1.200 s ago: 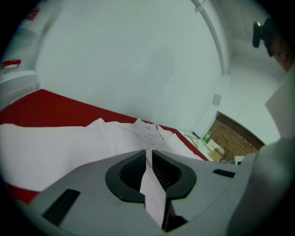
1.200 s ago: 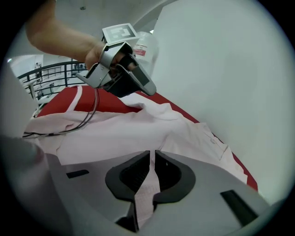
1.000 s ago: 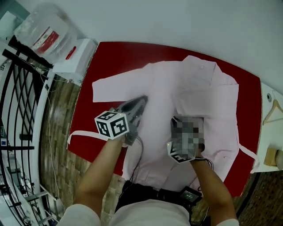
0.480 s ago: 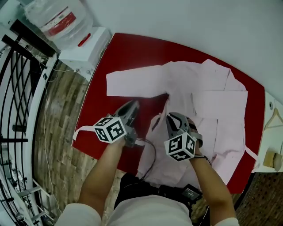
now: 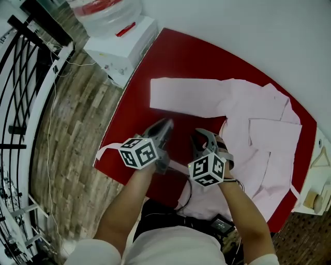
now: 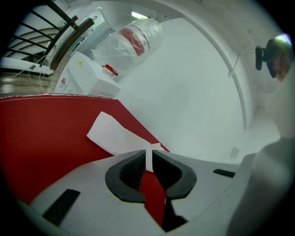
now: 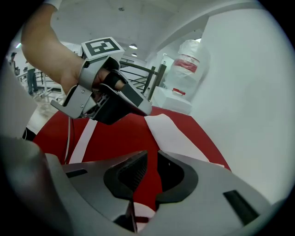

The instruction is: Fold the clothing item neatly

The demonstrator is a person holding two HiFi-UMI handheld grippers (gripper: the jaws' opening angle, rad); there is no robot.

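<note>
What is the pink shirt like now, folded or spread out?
Partly folded: the pale pink cloth shirt has a flap folded over its body, but one long sleeve lies stretched out flat.

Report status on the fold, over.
Left gripper shut, empty. Right gripper jaws just opening, nothing between them. Pink shirt part-folded on red table, sleeve spread. White strap lies nearby.

Red table (image 5: 145, 93) against a white wall (image 5: 248, 41), beside a wood-plank floor (image 5: 72, 145).
The wall is plain and evenly lit. A thin white cable (image 5: 51, 119) trails over the brown planks, and a black metal railing (image 5: 20, 103) runs along their outer edge. At the table's far corner a white cabinet (image 5: 121, 44) bears a clear water jug (image 5: 103, 8). A ceiling lamp (image 7: 133, 46) glows overhead.
</note>
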